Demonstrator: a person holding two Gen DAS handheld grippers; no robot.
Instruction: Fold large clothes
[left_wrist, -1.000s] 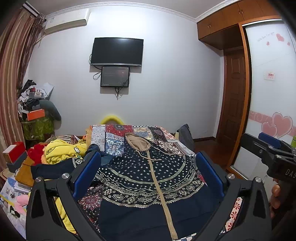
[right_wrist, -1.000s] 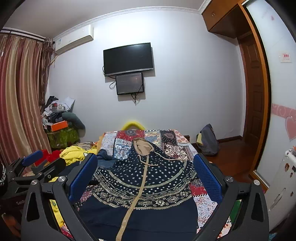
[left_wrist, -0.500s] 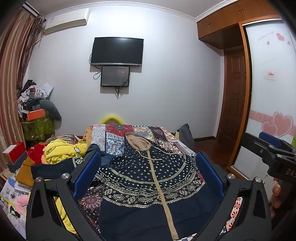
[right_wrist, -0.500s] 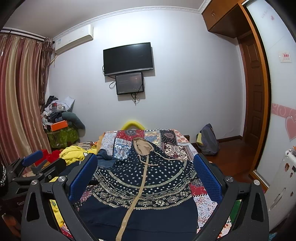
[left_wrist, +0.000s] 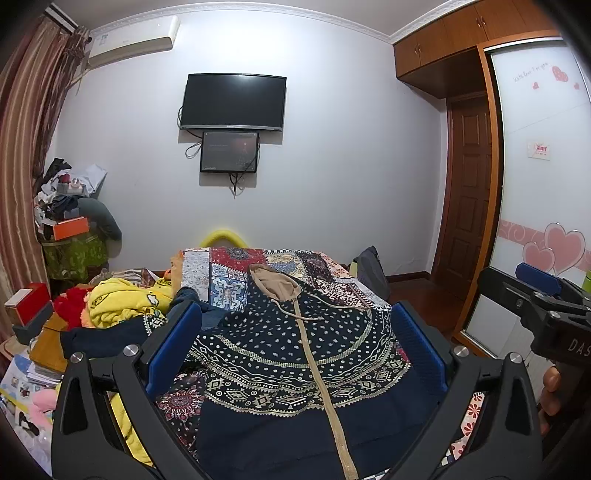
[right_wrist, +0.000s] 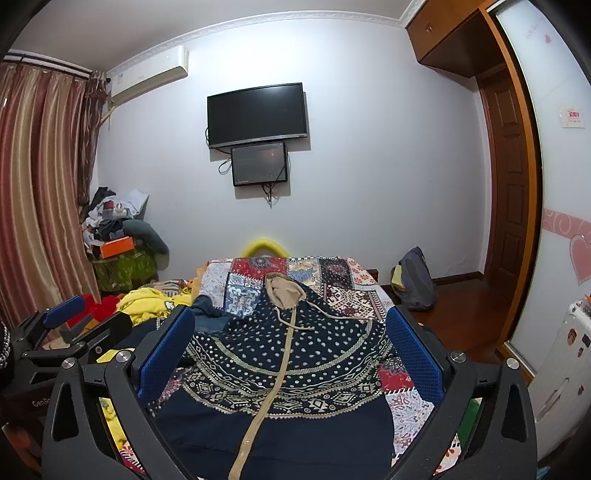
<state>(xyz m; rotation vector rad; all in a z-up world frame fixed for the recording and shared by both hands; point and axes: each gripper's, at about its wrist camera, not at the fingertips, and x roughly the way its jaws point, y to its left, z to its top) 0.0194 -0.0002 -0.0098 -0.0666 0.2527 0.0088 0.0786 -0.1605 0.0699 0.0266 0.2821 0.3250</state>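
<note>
A large navy hooded garment (left_wrist: 295, 354) with white dots, geometric bands, a tan zip strip and a tan hood lies spread flat on the patchwork bedspread (left_wrist: 236, 273), hood pointing away; it also shows in the right wrist view (right_wrist: 284, 362). My left gripper (left_wrist: 295, 332) is open and empty, held above the garment's near part. My right gripper (right_wrist: 288, 332) is open and empty, also above it. Each gripper shows at the edge of the other's view, the right gripper (left_wrist: 535, 291) and the left gripper (right_wrist: 70, 325).
A heap of yellow, red and dark clothes (left_wrist: 122, 306) lies at the bed's left side. A cluttered stand (left_wrist: 70, 229) is by the curtain. A dark bag (right_wrist: 413, 280) sits on the floor at right. A door and sliding wardrobe (left_wrist: 535, 184) are at right.
</note>
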